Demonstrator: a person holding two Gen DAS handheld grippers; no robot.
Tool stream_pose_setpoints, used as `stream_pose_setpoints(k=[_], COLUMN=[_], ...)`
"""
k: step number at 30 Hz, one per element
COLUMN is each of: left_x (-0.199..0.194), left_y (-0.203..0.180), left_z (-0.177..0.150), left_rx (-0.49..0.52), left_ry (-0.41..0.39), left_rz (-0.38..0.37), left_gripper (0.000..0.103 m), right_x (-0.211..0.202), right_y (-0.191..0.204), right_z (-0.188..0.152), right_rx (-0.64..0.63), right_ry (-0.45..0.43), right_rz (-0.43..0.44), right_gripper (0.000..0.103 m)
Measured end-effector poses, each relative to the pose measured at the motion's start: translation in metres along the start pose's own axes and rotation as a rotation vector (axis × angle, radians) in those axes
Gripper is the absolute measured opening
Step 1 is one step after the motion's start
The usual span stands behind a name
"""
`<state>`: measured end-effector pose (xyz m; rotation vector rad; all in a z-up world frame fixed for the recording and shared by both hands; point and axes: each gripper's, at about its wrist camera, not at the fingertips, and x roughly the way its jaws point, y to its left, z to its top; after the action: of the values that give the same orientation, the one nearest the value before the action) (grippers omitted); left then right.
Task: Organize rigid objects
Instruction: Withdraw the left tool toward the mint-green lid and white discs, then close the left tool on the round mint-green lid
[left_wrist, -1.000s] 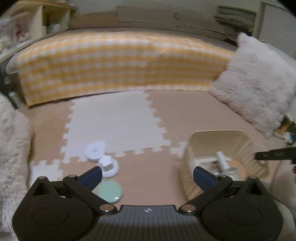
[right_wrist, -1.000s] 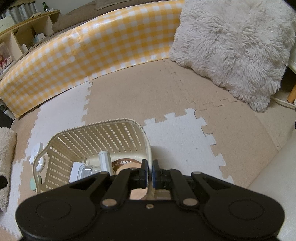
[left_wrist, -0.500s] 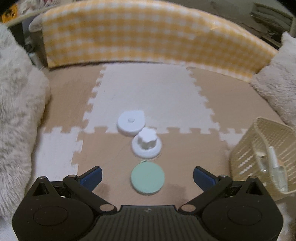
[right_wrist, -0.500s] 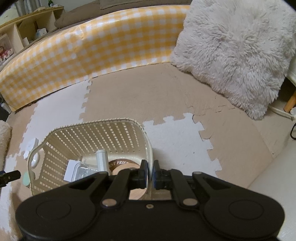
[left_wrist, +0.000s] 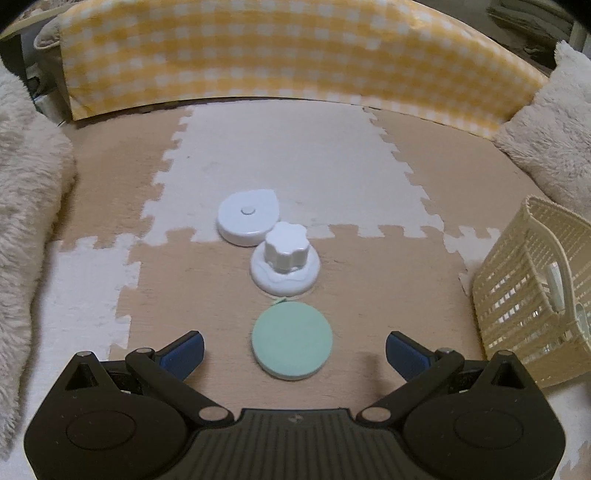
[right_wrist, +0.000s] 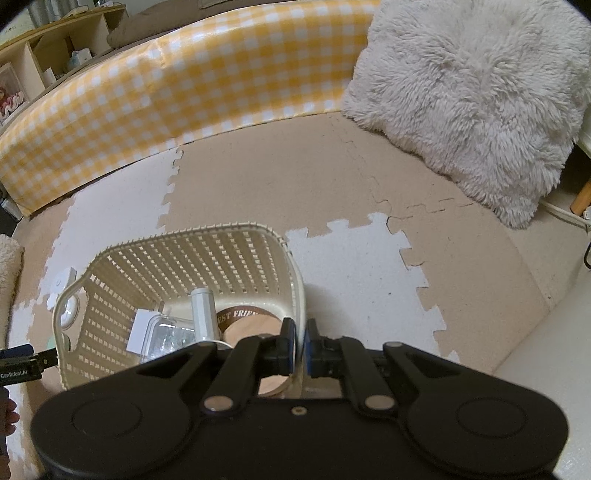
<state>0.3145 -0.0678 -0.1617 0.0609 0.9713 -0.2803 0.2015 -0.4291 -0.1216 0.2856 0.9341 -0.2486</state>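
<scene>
The left gripper (left_wrist: 293, 352) hangs low over the floor mat (left_wrist: 207, 280) with its jaws spread wide and nothing between them, and the green disc (left_wrist: 291, 340) lies flat directly ahead of it, centred in the gap between the two blue pads, so the coming move looks like a short push forward and down to bracket the disc. Being round, the disc has no long axis to line up with; only its thin edge matters, and the jaws would have to close across its width near the mat. Just beyond the disc, nearly touching its far edge, sits the white knob piece (left_wrist: 285, 264), and just beyond that, touching or almost so, the white teardrop-shaped piece (left_wrist: 248, 217); the three form a line running straight away from the disc. The basket (left_wrist: 532, 295) stands to the right of the disc, well apart from it. The right gripper (right_wrist: 300, 345) is pressed together on the near rim of the basket, apparently pinching the wall to steady it, so the left one is clearly nearer the loose pieces. Counted: one green disc, one knob piece and one teardrop piece on the mat, one basket, and inside it a white tube (right_wrist: 202, 308), a clear box (right_wrist: 168, 332), a small white block and a brown round item, though the gripper may hide more
</scene>
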Motion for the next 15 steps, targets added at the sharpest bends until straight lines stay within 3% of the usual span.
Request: stream_pose_setpoints(k=[2, 5, 9, 12, 15], left_x=[-0.0006, 0.0001, 0.0020, 0.0025, 0.0030], left_y=[-0.0009, -0.0019, -0.0015, -0.0016, -0.0028], left_z=[-0.0005, 0.0008, 0.0007, 0.0004, 0.0002], left_rx=[0.009, 0.019, 0.031, 0.040, 0.058], left_ry=[-0.010, -0.005, 0.004, 0.005, -0.004], left_rz=[-0.008, -0.007, -0.001, -0.002, -0.001], left_gripper=[0.098, 0.077, 0.059, 0.050, 0.050], right_x=[0.0000, 0.0000, 0.0000, 0.0000, -0.0001], right_y=[-0.0003, -0.0004, -0.0003, -0.0003, -0.0003], right_z=[0.0000, 0.0002, 0.0002, 0.0002, 0.0002], right_rx=[0.002, 0.003, 0.003, 0.003, 0.002], right_ry=[0.000, 0.001, 0.001, 0.001, 0.001], right_rz=[0.001, 0.001, 0.001, 0.001, 0.000], right_gripper=[0.006, 0.006, 0.006, 0.006, 0.006])
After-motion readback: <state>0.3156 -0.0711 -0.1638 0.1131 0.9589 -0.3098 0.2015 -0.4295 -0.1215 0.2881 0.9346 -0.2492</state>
